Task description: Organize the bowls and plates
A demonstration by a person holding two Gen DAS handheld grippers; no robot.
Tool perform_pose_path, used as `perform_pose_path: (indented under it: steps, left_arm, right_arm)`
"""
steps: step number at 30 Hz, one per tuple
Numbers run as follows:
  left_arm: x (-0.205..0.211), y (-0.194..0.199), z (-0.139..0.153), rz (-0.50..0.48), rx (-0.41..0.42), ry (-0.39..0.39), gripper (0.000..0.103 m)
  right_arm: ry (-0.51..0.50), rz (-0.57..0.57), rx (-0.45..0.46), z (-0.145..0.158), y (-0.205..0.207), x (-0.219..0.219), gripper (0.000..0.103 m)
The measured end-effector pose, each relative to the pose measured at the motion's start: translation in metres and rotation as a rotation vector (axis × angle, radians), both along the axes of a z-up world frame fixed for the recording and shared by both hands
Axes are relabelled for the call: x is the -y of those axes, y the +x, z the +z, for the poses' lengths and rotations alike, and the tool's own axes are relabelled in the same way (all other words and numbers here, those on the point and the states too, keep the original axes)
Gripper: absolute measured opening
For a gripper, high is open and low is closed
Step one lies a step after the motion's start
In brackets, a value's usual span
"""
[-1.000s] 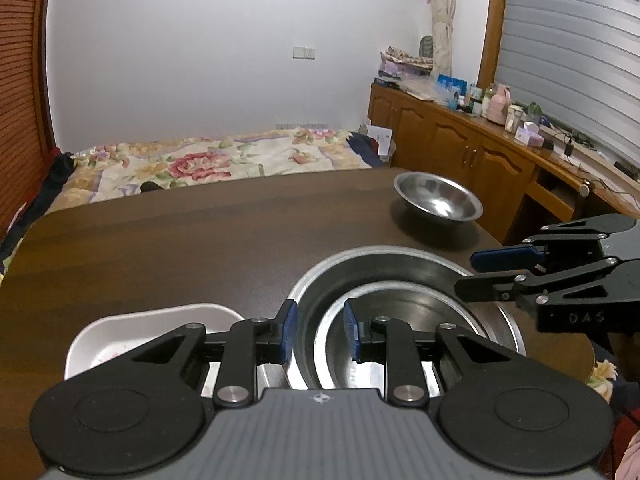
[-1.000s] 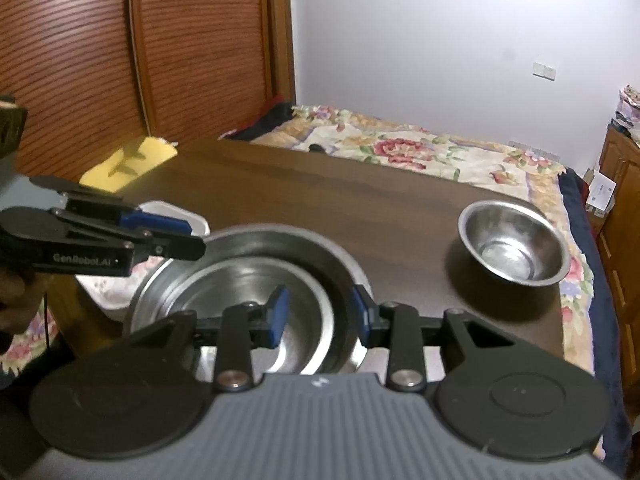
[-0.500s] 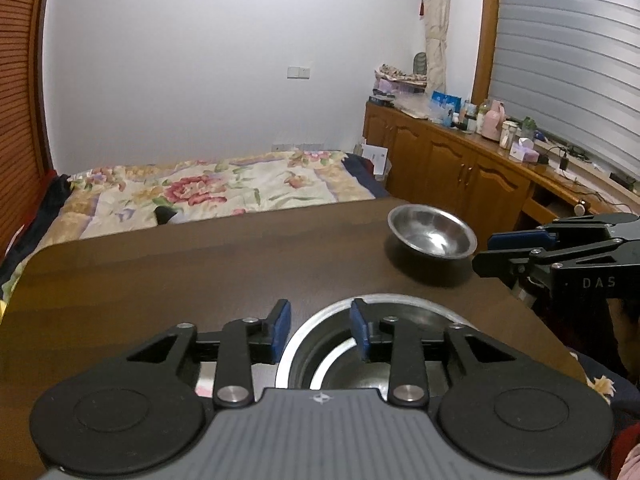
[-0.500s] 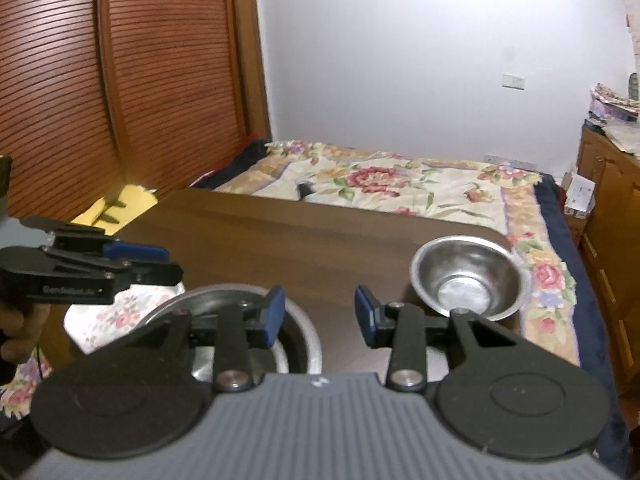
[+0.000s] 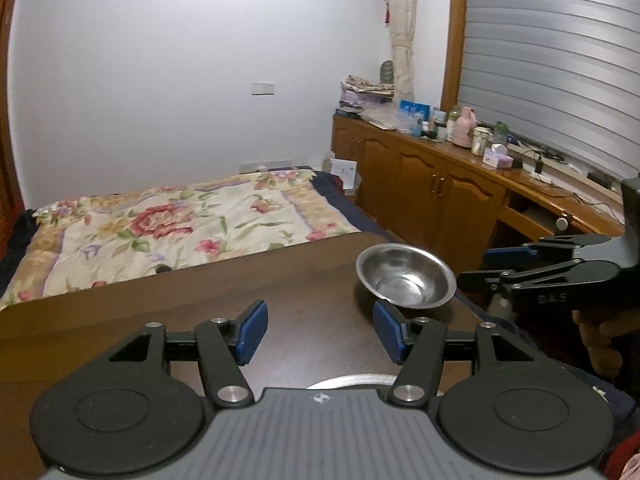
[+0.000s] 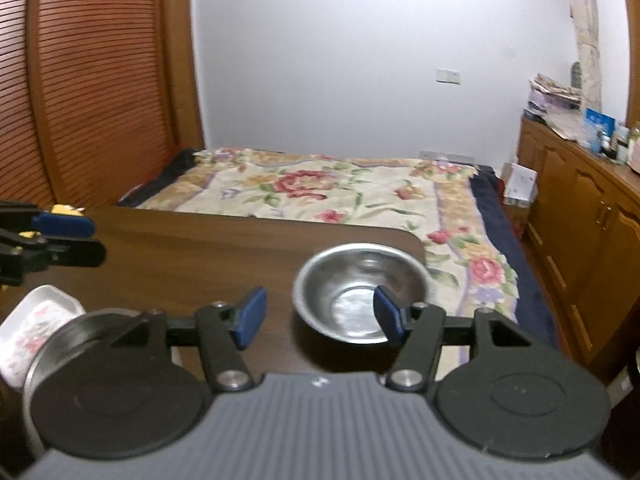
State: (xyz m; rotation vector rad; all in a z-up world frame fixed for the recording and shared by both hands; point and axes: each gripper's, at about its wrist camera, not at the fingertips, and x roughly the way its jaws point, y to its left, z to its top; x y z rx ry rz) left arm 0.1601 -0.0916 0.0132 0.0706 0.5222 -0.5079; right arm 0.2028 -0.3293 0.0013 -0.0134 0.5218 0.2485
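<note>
A small steel bowl [image 5: 406,276] [image 6: 358,294] sits near the far right corner of the dark wooden table [image 5: 160,320] [image 6: 192,264]. A large steel basin [image 6: 60,336] lies at the near left, mostly hidden under my right gripper's body; only its rim [image 5: 352,380] shows in the left wrist view. A white floral dish [image 6: 36,320] lies left of the basin. My left gripper [image 5: 320,332] hovers open above the table with nothing between its fingers. My right gripper [image 6: 318,318] is open just short of the small bowl, its right fingertip in front of the bowl's inside.
A bed with a floral cover [image 5: 168,224] stands beyond the table's far edge. Wooden cabinets [image 5: 440,188] with bottles and boxes on top run along the right wall. Slatted wooden doors [image 6: 80,80] stand at the left. A hand [image 5: 604,340] holds the right gripper.
Both grippers rose and drew back from the large basin, and both opened wider. The right gripper swung towards the small bowl. The basin slid down out of most of both views.
</note>
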Motion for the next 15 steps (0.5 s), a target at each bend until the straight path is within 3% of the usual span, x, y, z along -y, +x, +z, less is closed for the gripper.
perform_pose_path:
  steps: [15]
  left_arm:
    - [0.041,0.059,-0.006,-0.095,-0.058,0.016,0.062]
  right_arm:
    - [0.045,-0.111,-0.065,-0.022,0.04,0.034,0.06]
